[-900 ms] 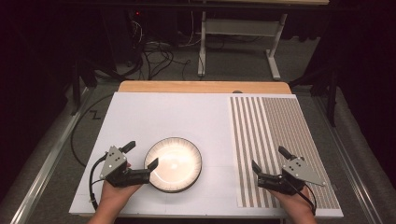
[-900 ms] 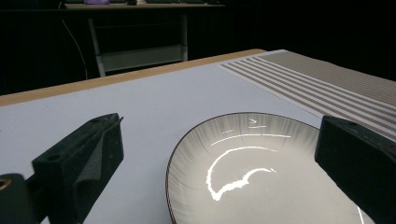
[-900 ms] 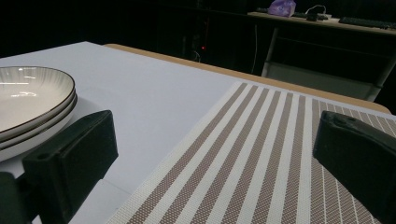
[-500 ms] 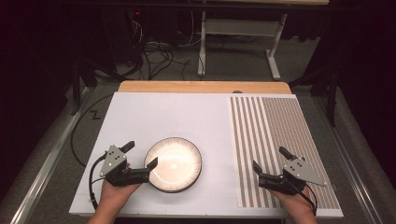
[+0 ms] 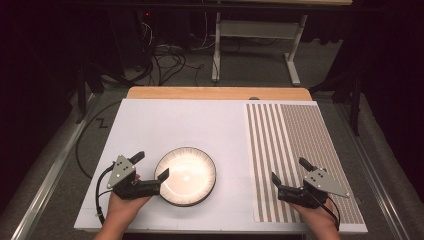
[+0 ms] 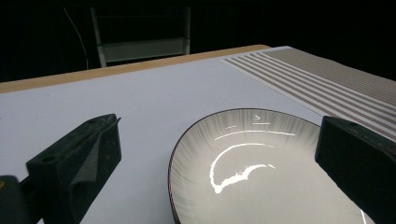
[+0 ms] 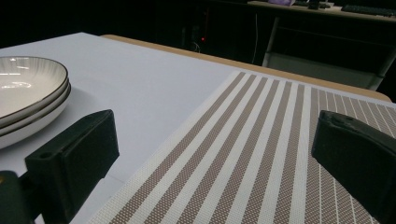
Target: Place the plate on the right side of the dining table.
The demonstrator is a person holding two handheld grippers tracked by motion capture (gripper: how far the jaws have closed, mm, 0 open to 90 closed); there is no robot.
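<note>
The left gripper (image 5: 150, 167), jaws spread and gripping nothing, sits at the near-left rim of the white plates (image 5: 186, 176) on the white table (image 5: 180, 125), while the right gripper (image 5: 292, 172), also spread, rests over the striped placemat (image 5: 295, 135), whose own view reveals two stacked plates.

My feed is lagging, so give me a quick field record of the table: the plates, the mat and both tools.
plates: stack of plates, at least two by the right gripper view, on the white table, near front edge
left tool: open, jaws either side of the stack's left rim, not gripping
right tool: open, nothing between its jaws, over the striped mat
striped mat: flat on the table's right side, bare
</note>
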